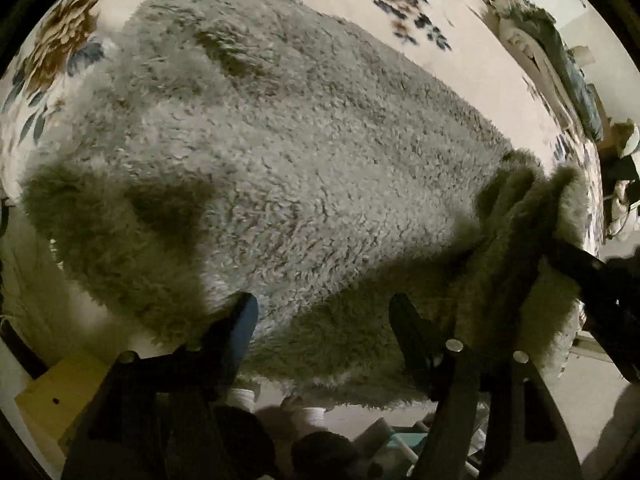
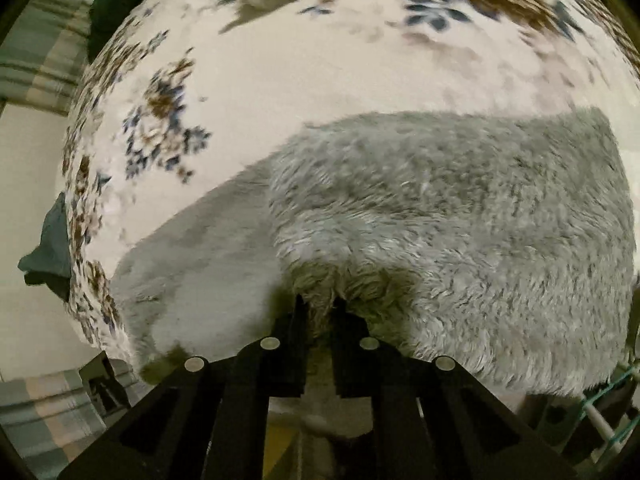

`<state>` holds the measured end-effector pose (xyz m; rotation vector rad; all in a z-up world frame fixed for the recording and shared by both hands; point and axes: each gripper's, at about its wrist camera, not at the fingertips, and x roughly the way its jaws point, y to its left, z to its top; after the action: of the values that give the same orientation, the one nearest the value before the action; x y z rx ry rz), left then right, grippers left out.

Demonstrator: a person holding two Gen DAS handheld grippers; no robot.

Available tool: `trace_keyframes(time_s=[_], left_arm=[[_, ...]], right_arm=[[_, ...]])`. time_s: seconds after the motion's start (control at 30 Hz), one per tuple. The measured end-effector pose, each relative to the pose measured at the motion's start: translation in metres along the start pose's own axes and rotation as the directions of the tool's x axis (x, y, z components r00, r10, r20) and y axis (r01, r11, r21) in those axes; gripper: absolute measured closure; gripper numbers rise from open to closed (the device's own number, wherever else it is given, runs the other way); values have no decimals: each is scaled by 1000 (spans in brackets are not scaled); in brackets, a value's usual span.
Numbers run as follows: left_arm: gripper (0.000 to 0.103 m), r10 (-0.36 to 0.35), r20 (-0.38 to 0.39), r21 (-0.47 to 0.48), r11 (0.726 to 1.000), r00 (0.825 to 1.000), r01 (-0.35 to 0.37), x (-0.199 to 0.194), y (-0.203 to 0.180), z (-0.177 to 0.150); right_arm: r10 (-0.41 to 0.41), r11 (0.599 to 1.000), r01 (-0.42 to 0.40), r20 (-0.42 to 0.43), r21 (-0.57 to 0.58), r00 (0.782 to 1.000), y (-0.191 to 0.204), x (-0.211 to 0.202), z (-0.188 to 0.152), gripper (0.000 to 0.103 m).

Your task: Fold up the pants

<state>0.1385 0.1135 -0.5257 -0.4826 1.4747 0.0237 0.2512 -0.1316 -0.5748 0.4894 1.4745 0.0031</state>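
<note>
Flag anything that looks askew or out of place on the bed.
Only the near corner of the fluffy grey pants stands out: it is bunched into ridges where the right gripper pinches it, lifted off the floral bedsheet. The left gripper hangs open over the near edge, gripping nothing.

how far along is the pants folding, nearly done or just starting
Midway, at a guess. Done: the fluffy grey pants lie as a broad slab on the floral bedsheet. In hand: the right gripper pinches a bunched edge; the left gripper is open, holding nothing. Left: carrying that edge across and flattening.
</note>
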Motion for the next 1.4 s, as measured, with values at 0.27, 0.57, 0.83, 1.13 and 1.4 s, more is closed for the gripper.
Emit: trace_keyframes(time_s=[0.27,0.57,0.83,1.13,1.4], left_arm=[[37,-101,10,-3,995,995,101,-34,5,7],[37,-245,-80,121,960,966,253,-24,-77,13],[39,-89,-232,246,958,969,147,49,-117,-7],[88,-147,-226,238,950,963,201,19,-120,-24],[87,-94,-204,198,971,974,135,27,-108,-9]], right_arm=[[73,997,-70,-200,22,977,8,47,8,47],[234,962,-229,-18,152,972,-131,-71,-9,17],[125,956,-106,-54,273,991,-283,-57,-31,14],[218,930,-188,-60,316,974,-311,-17,-44,80],[176,939,-149,-62,309,982,-330,-33,-25,83]])
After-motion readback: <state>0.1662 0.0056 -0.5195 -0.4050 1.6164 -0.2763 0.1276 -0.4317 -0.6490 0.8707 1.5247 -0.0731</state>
